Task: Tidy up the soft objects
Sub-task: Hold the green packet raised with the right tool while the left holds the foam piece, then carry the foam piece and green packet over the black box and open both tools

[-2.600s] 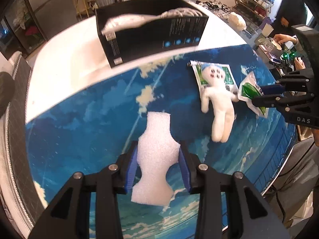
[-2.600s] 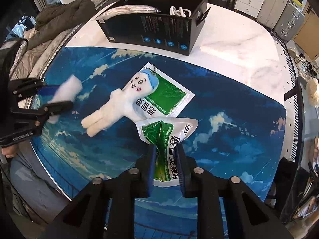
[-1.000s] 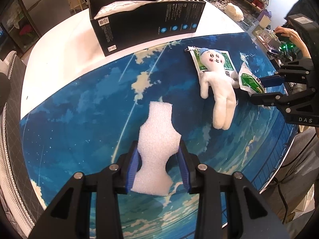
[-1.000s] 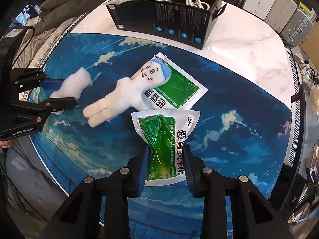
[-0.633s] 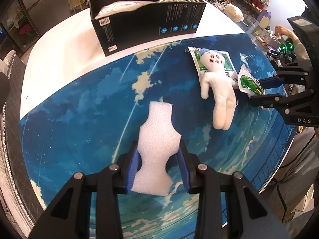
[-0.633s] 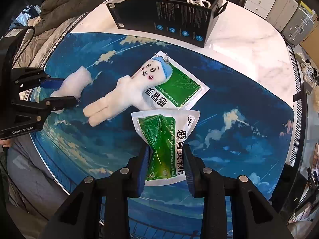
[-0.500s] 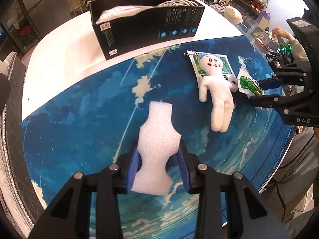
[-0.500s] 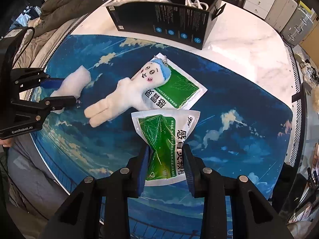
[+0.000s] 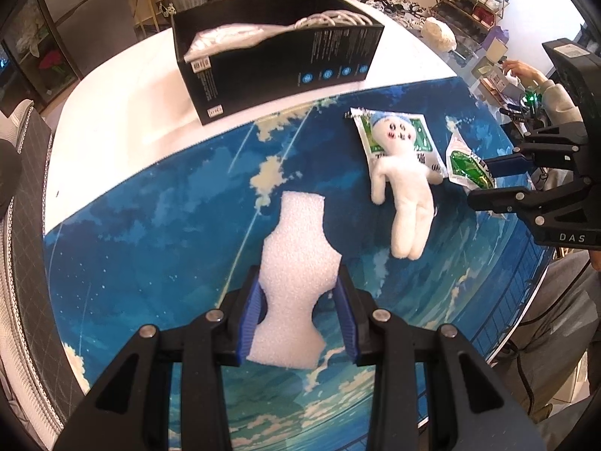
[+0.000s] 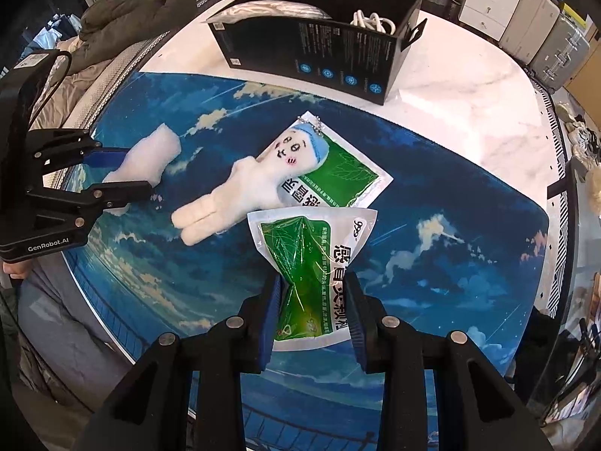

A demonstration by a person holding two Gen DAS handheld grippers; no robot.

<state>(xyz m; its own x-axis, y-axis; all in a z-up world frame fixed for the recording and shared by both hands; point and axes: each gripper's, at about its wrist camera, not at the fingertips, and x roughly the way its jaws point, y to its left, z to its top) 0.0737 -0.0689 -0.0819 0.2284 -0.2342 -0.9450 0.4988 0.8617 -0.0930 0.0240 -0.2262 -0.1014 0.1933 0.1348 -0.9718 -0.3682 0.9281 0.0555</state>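
Note:
My left gripper (image 9: 300, 312) is shut on a white foam piece (image 9: 296, 263) and holds it over the blue mat; it also shows in the right wrist view (image 10: 146, 167). My right gripper (image 10: 311, 312) is shut on a green and white pouch (image 10: 315, 259), pinched at its waist; the pouch shows at the right of the left wrist view (image 9: 467, 167). A white plush doll (image 10: 248, 184) with a blue cap lies on the mat between the grippers, its head on a second green pouch (image 10: 342, 176). A black open box (image 9: 278, 60) stands at the back.
The box (image 10: 319, 45) holds a white bag and coiled white cable (image 10: 370, 20). The blue sky-print mat (image 9: 150, 225) covers the near half of a white round table (image 10: 469, 86). A jacket (image 10: 131, 15) lies off the table's left. Drawers and shelves stand behind.
Both grippers keep their hold. The left wrist view has drawn slightly back and up, so the box and doll sit a little lower in view. The right gripper's grip on the pouch is unchanged.

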